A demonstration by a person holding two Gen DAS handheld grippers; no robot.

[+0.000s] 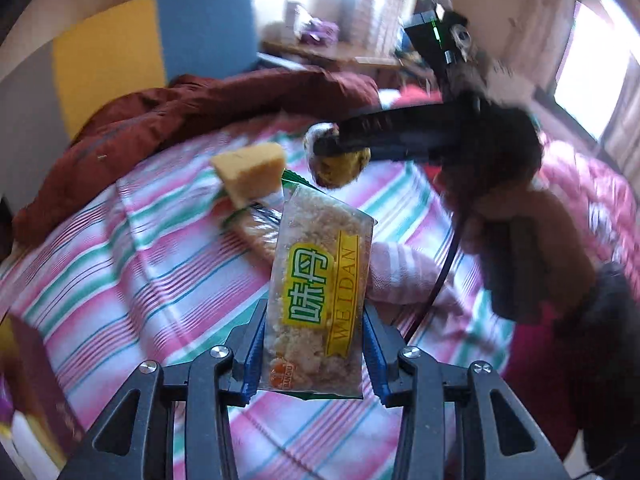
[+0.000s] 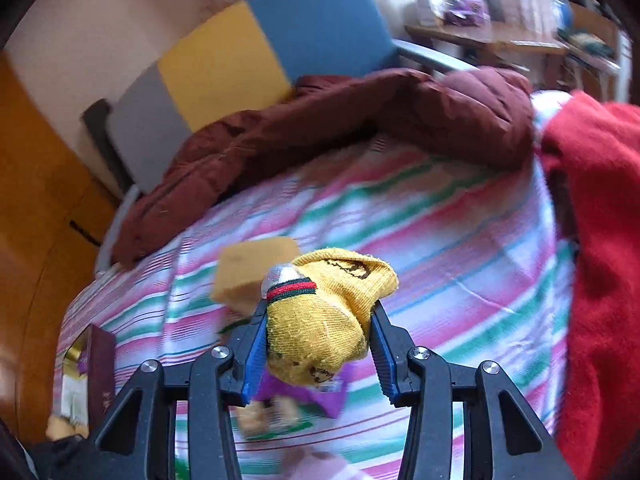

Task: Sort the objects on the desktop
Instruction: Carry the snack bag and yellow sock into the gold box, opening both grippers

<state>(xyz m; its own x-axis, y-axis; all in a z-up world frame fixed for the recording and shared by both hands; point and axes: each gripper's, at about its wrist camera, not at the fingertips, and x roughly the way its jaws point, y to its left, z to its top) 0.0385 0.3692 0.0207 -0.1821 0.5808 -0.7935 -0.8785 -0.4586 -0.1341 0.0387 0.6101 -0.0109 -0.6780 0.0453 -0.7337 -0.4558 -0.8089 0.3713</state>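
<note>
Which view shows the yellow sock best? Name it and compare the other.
Right wrist view: the yellow sock fills the centre, sharp, clamped between the right tongs, its red-green band visible. The left wrist view shows it only as a small blurred lump held above the striped sheet.

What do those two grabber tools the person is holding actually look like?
Each is black plastic: the left gripper and right gripper have angular linkage arms with silver bolts and ribbed blue pads inside the fingers. Seen from the left camera, the right gripper carries a boxy black camera, and a thin black cable hangs below it.
</note>
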